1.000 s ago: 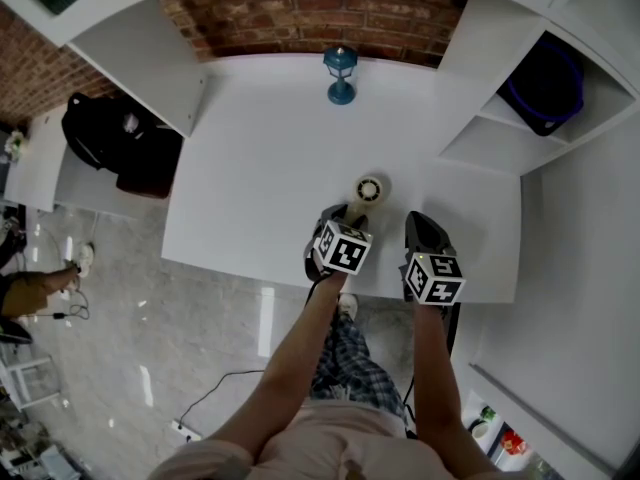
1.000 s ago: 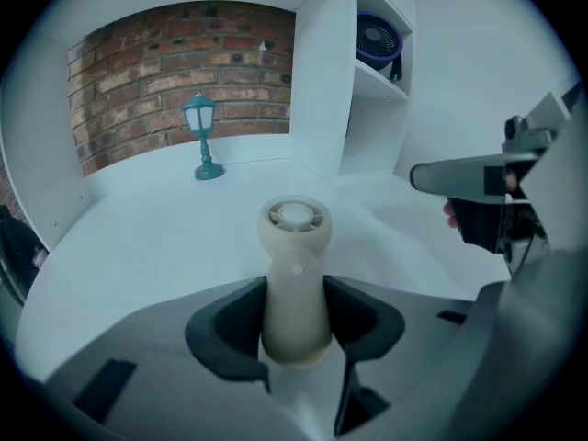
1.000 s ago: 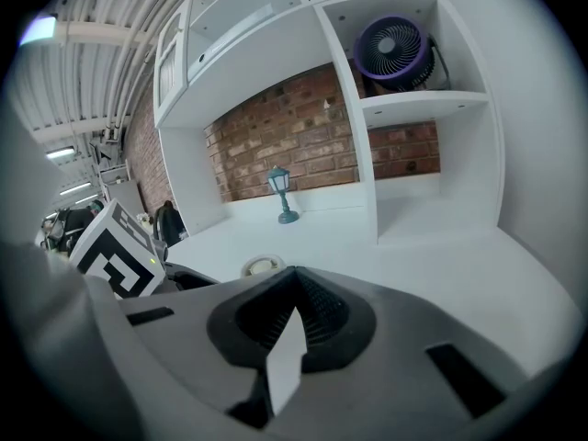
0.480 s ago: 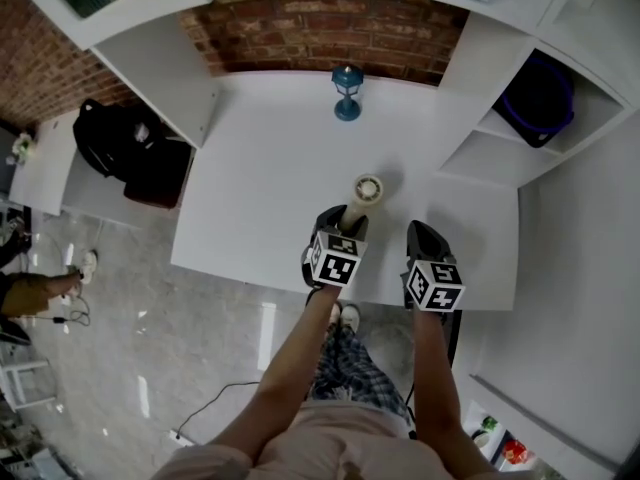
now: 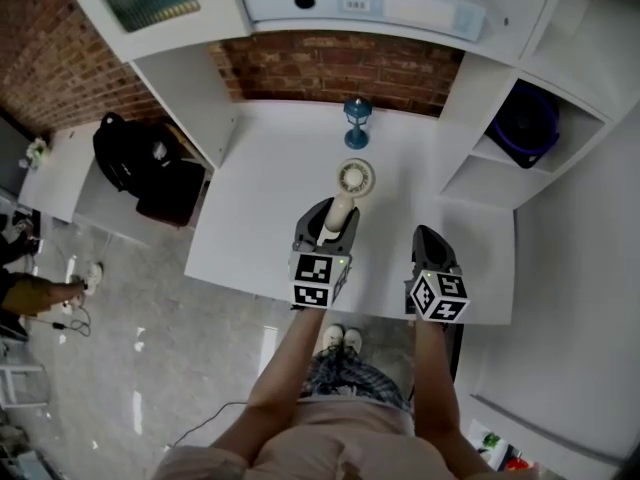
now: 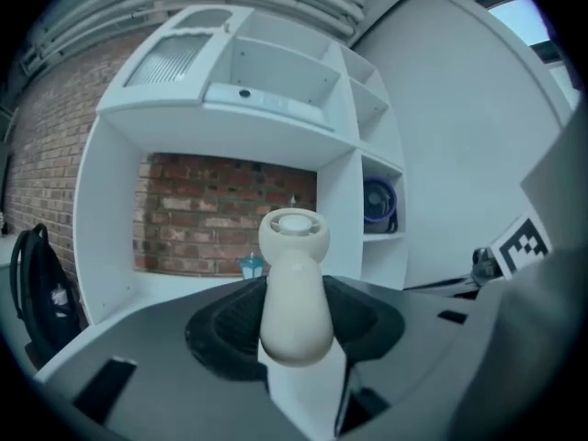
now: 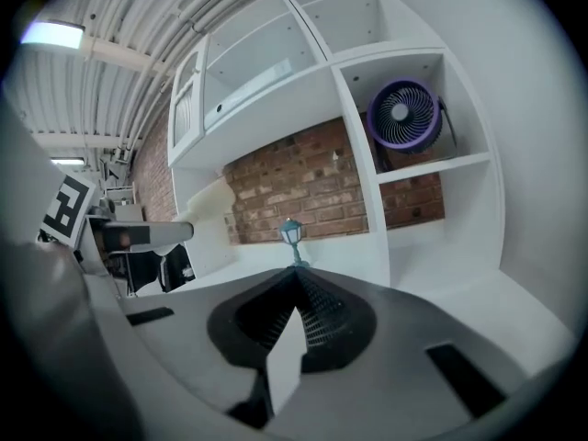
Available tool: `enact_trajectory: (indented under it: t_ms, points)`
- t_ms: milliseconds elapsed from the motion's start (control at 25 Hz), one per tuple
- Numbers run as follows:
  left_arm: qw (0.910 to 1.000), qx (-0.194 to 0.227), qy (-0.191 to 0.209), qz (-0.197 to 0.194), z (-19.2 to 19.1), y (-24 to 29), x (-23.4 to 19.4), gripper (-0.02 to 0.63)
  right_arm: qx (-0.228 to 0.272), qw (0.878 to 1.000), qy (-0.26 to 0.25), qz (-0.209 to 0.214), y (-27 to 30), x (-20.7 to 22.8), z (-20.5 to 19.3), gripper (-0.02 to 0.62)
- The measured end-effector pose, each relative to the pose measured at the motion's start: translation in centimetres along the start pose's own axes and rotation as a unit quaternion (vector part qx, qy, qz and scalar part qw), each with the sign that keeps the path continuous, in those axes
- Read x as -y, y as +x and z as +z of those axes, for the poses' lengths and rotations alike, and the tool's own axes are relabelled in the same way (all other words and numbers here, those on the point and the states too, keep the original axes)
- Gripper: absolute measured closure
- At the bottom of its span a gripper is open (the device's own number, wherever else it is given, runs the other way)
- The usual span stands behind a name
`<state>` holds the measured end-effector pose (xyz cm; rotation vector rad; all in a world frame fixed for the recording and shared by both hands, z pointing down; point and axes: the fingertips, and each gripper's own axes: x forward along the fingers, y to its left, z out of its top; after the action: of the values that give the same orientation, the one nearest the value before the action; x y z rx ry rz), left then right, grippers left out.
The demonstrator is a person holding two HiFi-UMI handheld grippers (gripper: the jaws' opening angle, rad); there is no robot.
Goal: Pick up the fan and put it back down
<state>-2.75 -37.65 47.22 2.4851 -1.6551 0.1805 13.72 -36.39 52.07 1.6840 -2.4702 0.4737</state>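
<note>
A small cream hand-held fan [image 5: 352, 180] is up off the white table [image 5: 262, 230], with my left gripper [image 5: 330, 220] shut on its handle. In the left gripper view the fan [image 6: 294, 288] stands upright between the black pads, its round head above them and in front of the brick wall. My right gripper [image 5: 428, 244] hovers to the right of it, near the table's front edge. Its jaws [image 7: 292, 288] meet at the tip with nothing between them. From the right gripper view the fan's head [image 7: 209, 200] shows at the left.
A blue lantern figure [image 5: 356, 120] stands at the back of the table by the brick wall. A purple fan [image 7: 404, 115] sits in the shelf compartment on the right. White shelving flanks the table on both sides. A black backpack [image 5: 140, 163] lies on the lower surface to the left.
My left gripper has risen and levelled out with the cream fan in it, lifting it off the table. The right gripper has risen a little beside it.
</note>
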Motion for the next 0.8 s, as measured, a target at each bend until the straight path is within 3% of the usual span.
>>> enact_trajectory:
  t_ms: [200,400,800]
  points:
    - [0.9982,0.056,0.016,0.015,5.2,-2.1,-0.7,0.400,0.039,0.999,-0.006,0.007,-0.5,-1.1,3.3,0.578]
    - [0.9979,0.060,0.015,0.022,6.2,-2.4,-1.2,0.400,0.045,0.999,-0.011,0.016,-0.3,-2.0,4.3,0.578]
    - [0.9995,-0.016,-0.005,0.027,-0.6,1.0,-1.4,0.400,0.007,1.000,-0.007,0.017,2.0,-1.1,1.3,0.578]
